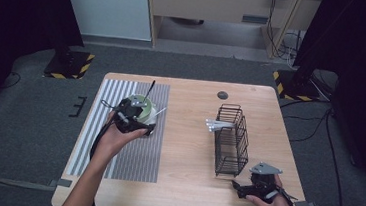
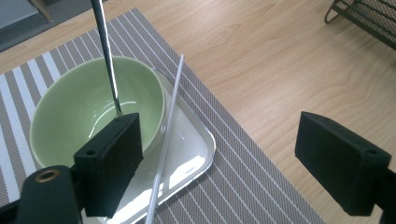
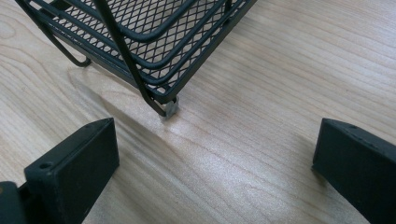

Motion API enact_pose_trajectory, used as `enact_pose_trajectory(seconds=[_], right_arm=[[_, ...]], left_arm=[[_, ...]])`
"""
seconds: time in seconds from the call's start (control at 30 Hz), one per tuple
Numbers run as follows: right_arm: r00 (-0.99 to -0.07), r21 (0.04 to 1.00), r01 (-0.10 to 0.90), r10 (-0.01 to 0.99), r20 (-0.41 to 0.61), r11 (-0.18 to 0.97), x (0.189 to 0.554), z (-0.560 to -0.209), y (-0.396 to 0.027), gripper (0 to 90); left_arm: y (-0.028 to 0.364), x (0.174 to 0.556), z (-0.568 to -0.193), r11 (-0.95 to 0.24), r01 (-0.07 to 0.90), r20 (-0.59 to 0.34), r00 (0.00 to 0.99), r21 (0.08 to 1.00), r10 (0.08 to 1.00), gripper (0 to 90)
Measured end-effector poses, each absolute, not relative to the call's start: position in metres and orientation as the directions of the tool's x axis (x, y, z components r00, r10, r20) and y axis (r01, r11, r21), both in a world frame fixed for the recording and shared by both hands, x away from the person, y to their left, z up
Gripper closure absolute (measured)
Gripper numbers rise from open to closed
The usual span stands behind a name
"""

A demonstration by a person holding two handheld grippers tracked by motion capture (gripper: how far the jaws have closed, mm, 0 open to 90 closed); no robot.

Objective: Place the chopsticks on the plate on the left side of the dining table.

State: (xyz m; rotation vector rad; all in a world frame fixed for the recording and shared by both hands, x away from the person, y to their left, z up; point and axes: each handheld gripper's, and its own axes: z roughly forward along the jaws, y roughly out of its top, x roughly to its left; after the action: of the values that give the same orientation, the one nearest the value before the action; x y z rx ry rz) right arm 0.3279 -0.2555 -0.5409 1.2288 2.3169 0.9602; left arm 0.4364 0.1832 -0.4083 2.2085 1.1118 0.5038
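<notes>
A pale green bowl (image 1: pixel 139 105) (image 2: pixel 88 107) stands on a small white tray (image 2: pixel 191 149) on the striped placemat (image 1: pixel 131 158) (image 2: pixel 243 186). A thin metal utensil handle (image 1: pixel 149 87) (image 2: pixel 106 51) leans out of the bowl. A white stick (image 1: pixel 160 112) (image 2: pixel 170 112) lies slanted across the tray's rim. My left gripper (image 1: pixel 142 119) (image 2: pixel 219 140) hovers just above the bowl and tray, open, gripping nothing. At the near right, my right gripper (image 1: pixel 240 187) (image 3: pixel 215 154) stands open over bare wood, facing the near corner of the black wire basket (image 1: pixel 232 137) (image 3: pixel 154 37).
Several white sticks (image 1: pixel 216 125) poke out of the basket's left side. A dark round grommet (image 1: pixel 222 95) sits in the tabletop near the far edge. Bare wood lies between the placemat and the basket.
</notes>
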Motion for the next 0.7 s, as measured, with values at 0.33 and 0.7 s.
enact_pose_trajectory(seconds=[0.33,0.7], right_arm=[[-0.564,0.703,0.591,0.826,0.010,0.395,0.328,-0.541,-0.256,0.3],[-0.561,0.704,0.592,0.828,0.010,0.393,0.328,-0.541,-0.255,0.3]], left_arm=[[0.151,0.452,-0.393,-0.446,0.578,0.000,0.611,0.684,0.792,13.2],[0.102,0.454,-0.382,-0.526,0.533,0.050,0.670,0.662,0.741,12.8]])
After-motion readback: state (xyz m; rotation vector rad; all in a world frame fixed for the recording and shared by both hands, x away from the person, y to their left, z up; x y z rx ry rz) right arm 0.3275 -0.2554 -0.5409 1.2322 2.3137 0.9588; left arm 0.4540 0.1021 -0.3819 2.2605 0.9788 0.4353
